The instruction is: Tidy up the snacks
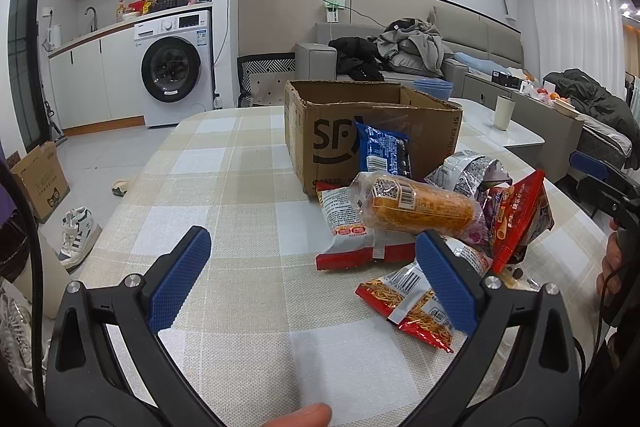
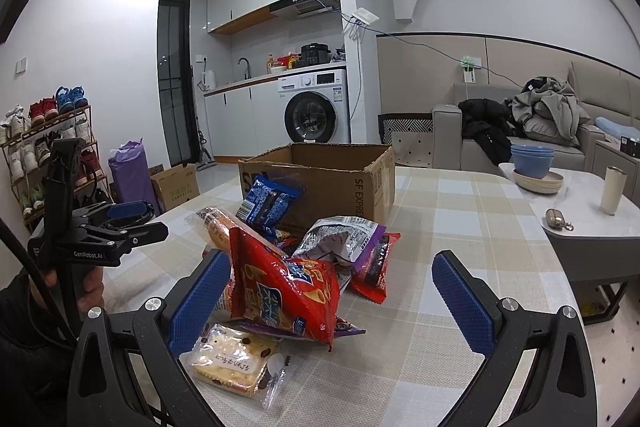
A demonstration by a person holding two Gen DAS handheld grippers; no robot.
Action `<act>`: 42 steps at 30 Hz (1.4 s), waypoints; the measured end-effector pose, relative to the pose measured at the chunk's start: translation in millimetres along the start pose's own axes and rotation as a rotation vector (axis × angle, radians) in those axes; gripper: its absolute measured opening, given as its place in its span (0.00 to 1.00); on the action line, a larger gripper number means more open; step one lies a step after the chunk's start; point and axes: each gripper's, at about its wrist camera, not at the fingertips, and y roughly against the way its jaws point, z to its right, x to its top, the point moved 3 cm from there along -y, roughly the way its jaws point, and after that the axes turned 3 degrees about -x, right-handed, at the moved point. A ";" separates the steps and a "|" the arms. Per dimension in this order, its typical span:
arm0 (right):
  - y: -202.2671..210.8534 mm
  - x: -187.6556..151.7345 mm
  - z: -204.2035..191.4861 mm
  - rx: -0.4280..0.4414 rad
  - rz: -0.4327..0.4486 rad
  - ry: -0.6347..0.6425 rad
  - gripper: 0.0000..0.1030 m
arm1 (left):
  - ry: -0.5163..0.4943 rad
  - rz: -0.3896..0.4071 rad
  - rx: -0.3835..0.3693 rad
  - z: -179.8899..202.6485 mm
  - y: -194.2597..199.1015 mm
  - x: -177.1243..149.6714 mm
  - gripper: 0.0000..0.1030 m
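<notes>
Snacks lie piled before the open brown cardboard box (image 2: 320,179); probably none is boxed. Both claws, left (image 1: 312,279) and right (image 2: 332,311), are held released; the red crinkled packet (image 2: 280,291) should be gripped next.

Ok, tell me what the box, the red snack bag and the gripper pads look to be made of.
Box: brown corrugated cardboard, matte, torn ragged rim.
Red snack bag: thin plastic film, glossy, crinkled, catching highlights.
Right gripper pads: blue, knurled texture, probably rubber or soft plastic, on black, apparently plastic fingers.
</notes>
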 end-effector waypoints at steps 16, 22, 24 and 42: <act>-1.7 -3.1 0.1 -0.001 -0.006 -0.002 1.00 | -0.002 -0.003 -0.003 0.9 -3.4 -1.1 0.99; -2.1 -2.6 0.7 -0.002 -0.007 -0.003 1.00 | -0.001 -0.003 -0.003 1.1 -3.4 -1.1 0.99; -2.1 -2.5 0.6 -0.001 -0.007 -0.004 1.00 | -0.003 -0.003 -0.005 1.3 -3.1 -1.1 0.99; -3.1 -4.0 2.0 -0.001 -0.011 -0.008 1.00 | -0.002 -0.004 -0.002 2.7 -3.6 -1.5 0.99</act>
